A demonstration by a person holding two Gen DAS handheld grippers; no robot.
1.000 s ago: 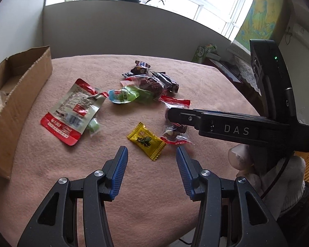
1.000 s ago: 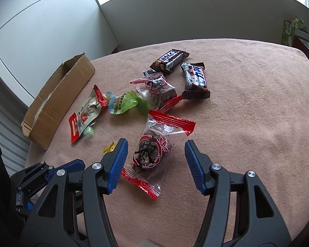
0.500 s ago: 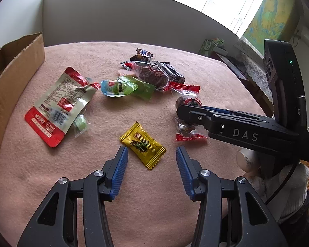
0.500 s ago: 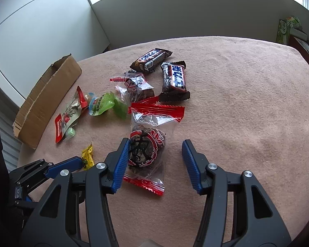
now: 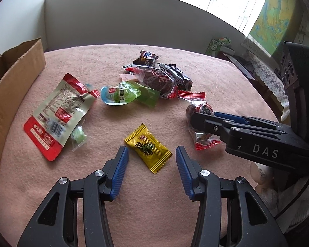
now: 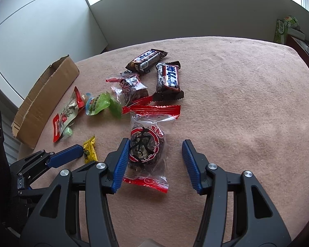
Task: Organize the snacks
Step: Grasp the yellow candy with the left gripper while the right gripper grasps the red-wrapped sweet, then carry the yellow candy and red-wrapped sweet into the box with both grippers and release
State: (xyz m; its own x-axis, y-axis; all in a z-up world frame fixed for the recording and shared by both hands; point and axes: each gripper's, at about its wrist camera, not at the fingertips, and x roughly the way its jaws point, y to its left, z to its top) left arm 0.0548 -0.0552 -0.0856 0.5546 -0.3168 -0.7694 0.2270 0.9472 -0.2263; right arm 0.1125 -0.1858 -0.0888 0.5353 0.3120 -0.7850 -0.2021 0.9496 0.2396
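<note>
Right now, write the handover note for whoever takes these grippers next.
Left gripper: open, straddling the yellow candy, not gripping.
Right gripper: open and just narrowed around the clear-wrapped date snack; one pad touches, the other stands clear.
Other snacks lie loose on the pink cloth; the cardboard box sits at its left edge.
Done: nothing visibly sorted.
Left: grip both, then the rest.
</note>
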